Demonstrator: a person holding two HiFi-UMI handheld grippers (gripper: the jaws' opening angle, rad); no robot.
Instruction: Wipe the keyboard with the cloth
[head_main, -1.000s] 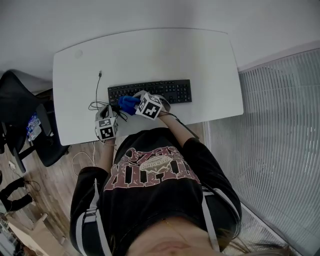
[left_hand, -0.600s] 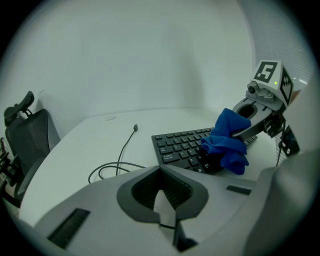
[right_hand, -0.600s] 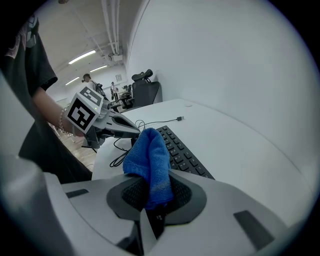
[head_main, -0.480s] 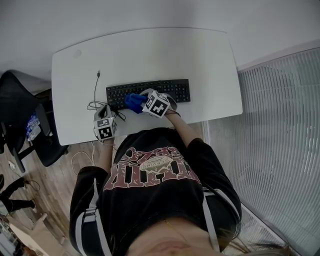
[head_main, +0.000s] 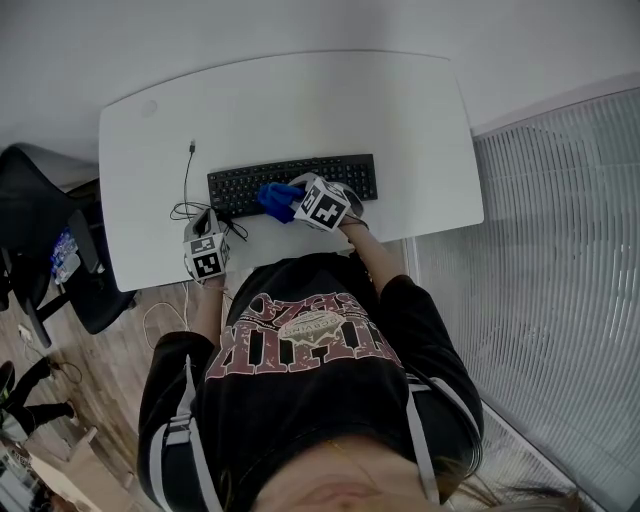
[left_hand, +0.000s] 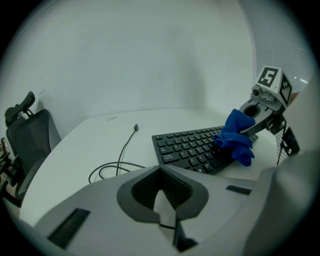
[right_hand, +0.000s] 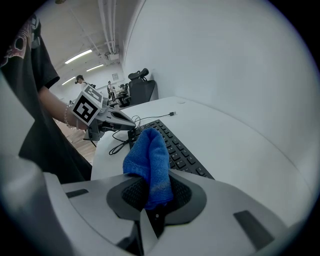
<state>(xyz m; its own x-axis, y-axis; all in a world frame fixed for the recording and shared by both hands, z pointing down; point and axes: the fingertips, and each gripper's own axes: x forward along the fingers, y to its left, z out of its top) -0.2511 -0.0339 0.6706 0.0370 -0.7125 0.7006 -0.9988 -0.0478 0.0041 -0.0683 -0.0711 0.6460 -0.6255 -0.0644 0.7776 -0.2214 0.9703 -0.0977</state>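
Observation:
A black keyboard (head_main: 330, 174) lies on the white desk (head_main: 290, 105), and it also shows in the left gripper view as keyboard (left_hand: 187, 147) and in the right gripper view as keyboard (right_hand: 175, 150). My right gripper (head_main: 290, 203) is shut on a blue cloth (head_main: 276, 198), and that cloth (right_hand: 150, 165) rests on the keys near the keyboard's middle. From the left gripper view the cloth (left_hand: 236, 136) hangs from the right gripper (left_hand: 252, 127). My left gripper (head_main: 207, 228) stays near the desk's front edge, left of the keyboard, shut with nothing in it.
The keyboard's black cable (head_main: 188, 190) loops on the desk to the left of the keyboard. A black office chair (head_main: 40, 240) stands left of the desk. A ribbed floor panel (head_main: 560, 260) lies to the right.
My right gripper has slid the cloth rightward along the keyboard, from its left end toward the middle. The left gripper has barely moved.

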